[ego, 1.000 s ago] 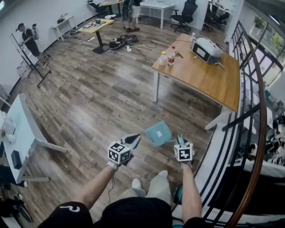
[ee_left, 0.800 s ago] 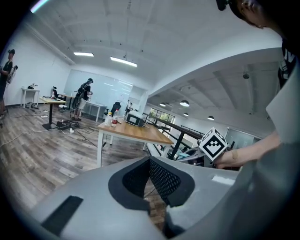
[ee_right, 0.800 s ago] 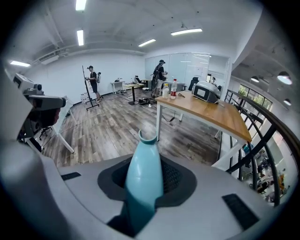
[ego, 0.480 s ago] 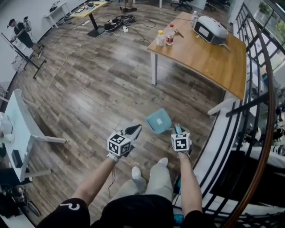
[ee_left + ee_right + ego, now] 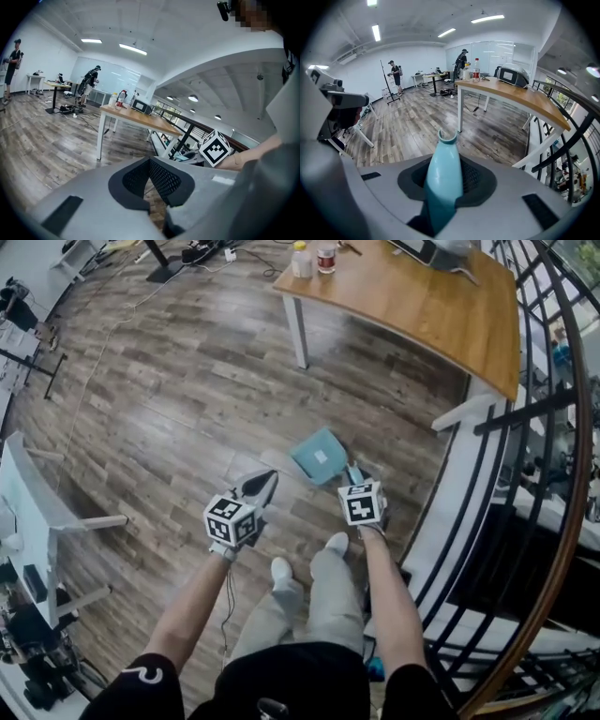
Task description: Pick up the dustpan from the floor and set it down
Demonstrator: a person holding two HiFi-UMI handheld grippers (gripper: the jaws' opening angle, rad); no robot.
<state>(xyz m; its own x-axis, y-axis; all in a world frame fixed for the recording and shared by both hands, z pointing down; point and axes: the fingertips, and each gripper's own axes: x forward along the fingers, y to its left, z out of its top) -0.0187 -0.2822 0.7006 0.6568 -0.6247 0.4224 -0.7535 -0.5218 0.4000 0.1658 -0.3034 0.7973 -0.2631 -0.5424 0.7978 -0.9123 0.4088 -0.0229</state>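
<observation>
The teal dustpan (image 5: 317, 456) hangs just over the wood floor in front of the person's feet, its pan tilted away to the left. My right gripper (image 5: 352, 474) is shut on its handle. In the right gripper view the teal handle (image 5: 443, 180) runs up between the black pads (image 5: 474, 180), its hollow end pointing at the table. My left gripper (image 5: 260, 487) hovers beside the dustpan to its left, apart from it. Its jaws (image 5: 150, 180) meet in a V with nothing between them.
A wooden table (image 5: 422, 306) with bottles (image 5: 302, 259) on its corner stands beyond the dustpan. A black railing (image 5: 525, 427) and a white ledge run along the right. A white desk (image 5: 37, 512) is at the left. The person's shoes (image 5: 281, 570) are just behind the grippers.
Both grippers have sunk toward the floor, the right one carrying the dustpan down with it. The head view has tipped further down, so the table has slid to the top.
</observation>
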